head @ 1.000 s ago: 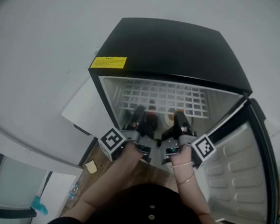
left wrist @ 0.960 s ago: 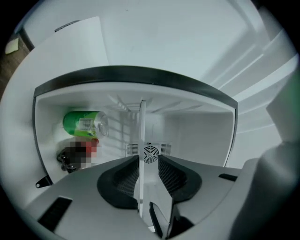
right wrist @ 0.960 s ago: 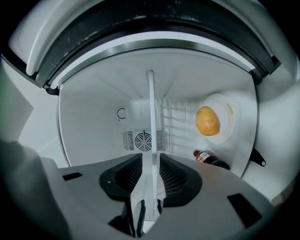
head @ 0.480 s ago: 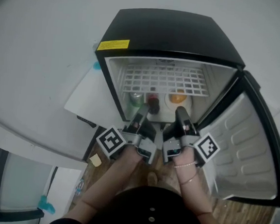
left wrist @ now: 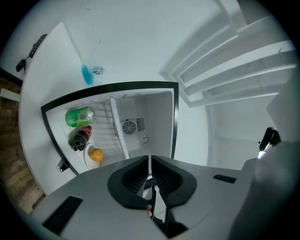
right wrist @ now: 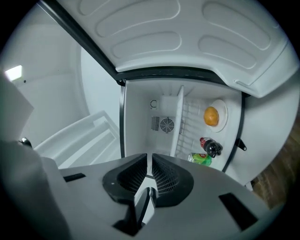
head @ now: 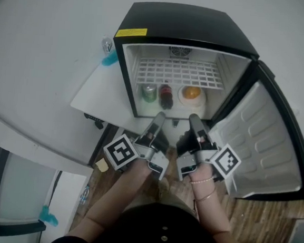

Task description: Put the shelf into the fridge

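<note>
Sitting level in the fridge [head: 187, 26], the shelf [head: 178, 73] looks placed, so the left gripper [head: 160, 116], jaws just closed on nothing, and the right gripper [head: 193, 119], shut empty, hang outside.

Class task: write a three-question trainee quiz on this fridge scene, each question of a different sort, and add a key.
1. True or false: the wire shelf sits inside the fridge.
2. In the head view, which stands leftmost below the shelf? A green can, B dark bottle, C orange.
3. Fill in: the fridge door stands ____.
Key: 1 true; 2 A; 3 open.
</note>
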The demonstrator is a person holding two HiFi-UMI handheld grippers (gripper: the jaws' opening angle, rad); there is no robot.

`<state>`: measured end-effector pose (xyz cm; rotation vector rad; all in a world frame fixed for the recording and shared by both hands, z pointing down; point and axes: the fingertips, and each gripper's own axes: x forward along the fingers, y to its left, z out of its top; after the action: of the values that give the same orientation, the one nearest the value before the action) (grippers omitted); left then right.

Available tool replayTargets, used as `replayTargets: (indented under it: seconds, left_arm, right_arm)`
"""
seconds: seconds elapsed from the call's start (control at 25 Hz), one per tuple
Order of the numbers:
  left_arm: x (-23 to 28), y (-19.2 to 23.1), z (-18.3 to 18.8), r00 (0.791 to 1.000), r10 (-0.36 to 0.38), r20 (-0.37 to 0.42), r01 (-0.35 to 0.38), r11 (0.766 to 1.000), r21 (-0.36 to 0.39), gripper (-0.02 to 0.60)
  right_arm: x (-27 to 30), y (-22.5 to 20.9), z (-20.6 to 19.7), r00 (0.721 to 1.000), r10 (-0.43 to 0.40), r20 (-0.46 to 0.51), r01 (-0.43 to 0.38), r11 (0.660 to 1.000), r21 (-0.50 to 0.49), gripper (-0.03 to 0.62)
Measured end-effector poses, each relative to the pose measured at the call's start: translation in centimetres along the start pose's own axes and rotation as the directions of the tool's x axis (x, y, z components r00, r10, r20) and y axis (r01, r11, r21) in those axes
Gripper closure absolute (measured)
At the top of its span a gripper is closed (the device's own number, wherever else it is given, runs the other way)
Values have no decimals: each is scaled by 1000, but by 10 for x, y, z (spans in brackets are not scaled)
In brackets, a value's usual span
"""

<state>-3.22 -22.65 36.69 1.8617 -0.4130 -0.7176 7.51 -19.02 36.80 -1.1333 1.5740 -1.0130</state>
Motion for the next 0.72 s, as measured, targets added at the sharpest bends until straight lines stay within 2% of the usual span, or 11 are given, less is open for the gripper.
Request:
replayTargets:
  seconds: [0.16,0.32,0.44,0.56,0.72]
  left_arm:
    - [-12,-14,-8,999,-20,-33,21,999,34,565]
    - [-21,-28,-19,996,-38,-85,46,994,94,571]
    - [-28,-38,-27,990,-51,-130,70,987,143,574]
    - [-38,-50,-31,985,-67,-159,99,974,203,574]
    - [-48,-62,-36,977,-86,-195,142,945,295,574]
  right_arm:
    - [-13,16,-9,1000,18,-16,-18,999,-45,565]
    - [-24,30,-22,998,42,-54,-45,997,-56,572]
    - [-32,42,-31,995,60,-77,-67,993,-99,581]
    - [-42,52,-34,996,66,-59,-75,984,-165,583]
    - [-55,58,-36,996,75,-37,-81,978,-191,583]
